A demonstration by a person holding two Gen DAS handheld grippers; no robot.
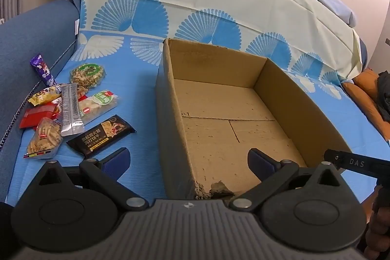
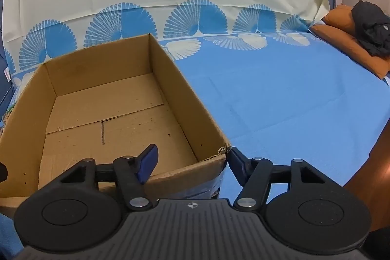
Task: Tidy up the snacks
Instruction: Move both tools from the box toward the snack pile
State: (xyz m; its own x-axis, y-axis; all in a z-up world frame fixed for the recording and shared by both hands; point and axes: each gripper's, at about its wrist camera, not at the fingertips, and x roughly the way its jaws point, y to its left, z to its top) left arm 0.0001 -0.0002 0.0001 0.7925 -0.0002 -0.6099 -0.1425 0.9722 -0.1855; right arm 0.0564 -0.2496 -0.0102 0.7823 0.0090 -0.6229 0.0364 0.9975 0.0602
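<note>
Corrugated cardboard box (image 1: 287, 99), rectangular, beside crinkly foil snack packets (image 1: 70, 113)

Brown box (image 1: 287, 99) on blue fan-patterned cloth (image 1: 136, 99).

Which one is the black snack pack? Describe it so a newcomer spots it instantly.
Start at the open cardboard box on the blue sheet; the snack pile lies to its left. The black snack pack is the flat rectangular one at the pile's near edge, closest to the box. It alone is black, with gold lettering.
</note>
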